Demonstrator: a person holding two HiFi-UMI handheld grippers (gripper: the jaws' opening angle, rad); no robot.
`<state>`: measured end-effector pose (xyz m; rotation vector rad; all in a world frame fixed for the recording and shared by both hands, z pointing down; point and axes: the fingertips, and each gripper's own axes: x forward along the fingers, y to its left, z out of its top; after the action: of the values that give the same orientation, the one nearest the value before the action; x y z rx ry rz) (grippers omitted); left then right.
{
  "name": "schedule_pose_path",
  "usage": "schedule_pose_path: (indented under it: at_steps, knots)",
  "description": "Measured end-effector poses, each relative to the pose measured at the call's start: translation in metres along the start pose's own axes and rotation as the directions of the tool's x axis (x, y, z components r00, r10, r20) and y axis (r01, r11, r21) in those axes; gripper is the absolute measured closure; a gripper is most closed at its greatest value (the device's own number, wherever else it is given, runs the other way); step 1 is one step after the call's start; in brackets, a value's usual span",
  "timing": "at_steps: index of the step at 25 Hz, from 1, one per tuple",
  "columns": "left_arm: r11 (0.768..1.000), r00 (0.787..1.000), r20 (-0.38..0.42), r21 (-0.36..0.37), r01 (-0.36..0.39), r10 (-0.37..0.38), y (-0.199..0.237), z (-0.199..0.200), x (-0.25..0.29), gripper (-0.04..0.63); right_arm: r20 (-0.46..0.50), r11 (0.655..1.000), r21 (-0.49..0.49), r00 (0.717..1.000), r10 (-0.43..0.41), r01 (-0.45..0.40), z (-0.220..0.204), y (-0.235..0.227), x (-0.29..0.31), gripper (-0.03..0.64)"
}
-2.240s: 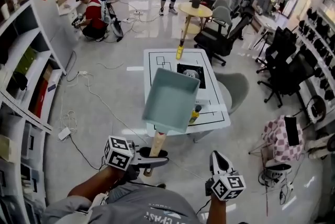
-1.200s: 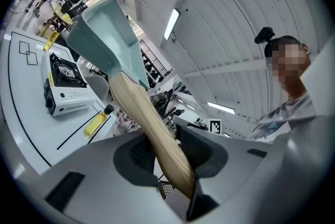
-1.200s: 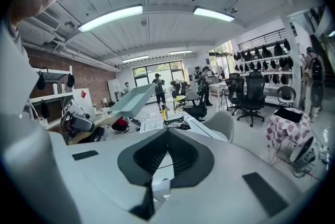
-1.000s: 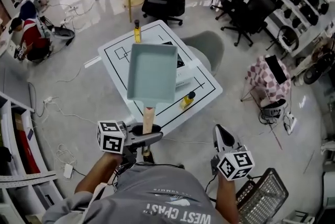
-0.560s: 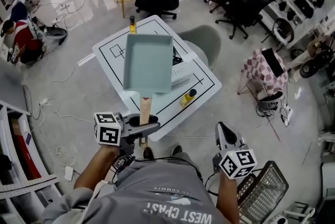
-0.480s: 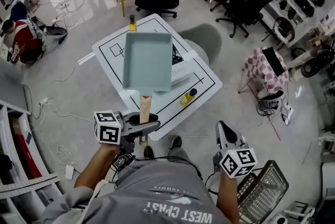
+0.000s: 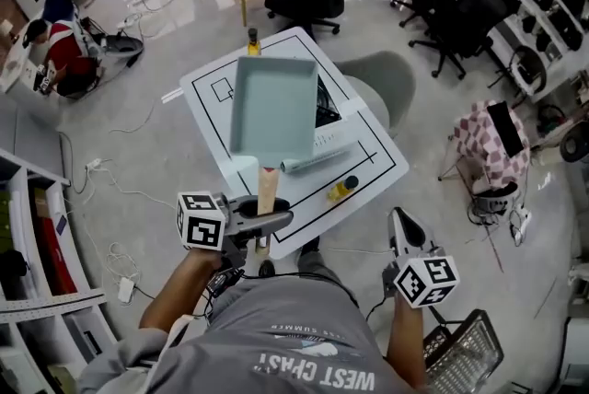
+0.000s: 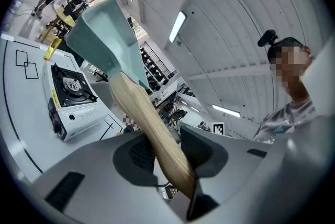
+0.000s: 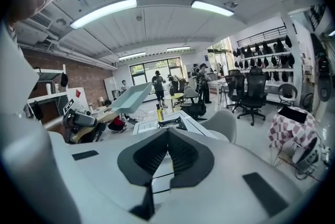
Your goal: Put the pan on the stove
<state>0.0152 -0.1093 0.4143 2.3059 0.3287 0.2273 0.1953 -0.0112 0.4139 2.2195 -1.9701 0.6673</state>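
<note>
Item: one pale blue rectangular pan [image 7: 273,105], held in the air above the one white table [image 7: 368,153], with its wooden handle [image 7: 268,190] clamped between the jaws of the left gripper [image 7: 265,221]. The right gripper [image 9: 167,134] was recorded with its jaws drawn together on nothing. One stove [image 8: 73,93] and two yellow bottles [image 7: 252,40] [image 7: 344,188] were counted on the table.

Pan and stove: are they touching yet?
Apart. The left gripper view shows the pan held in the air, open space between it and the stove.
</note>
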Motion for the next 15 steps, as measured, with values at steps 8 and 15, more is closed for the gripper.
schedule_pose_path:
  at_steps: [8, 15]
  knots:
    - [0.999, 0.999, 0.022, -0.03, -0.035, 0.035, 0.032, 0.019, 0.029, 0.469, -0.019, 0.998, -0.016, 0.998, 0.057, -0.058, 0.024, -0.038, 0.049, 0.606]
    - [0.997, 0.998, 0.025, -0.049, -0.059, 0.061, 0.058, 0.031, 0.049, 0.469, -0.041, 0.997, -0.018, 0.996, 0.081, -0.082, 0.032, -0.064, 0.079, 0.606]
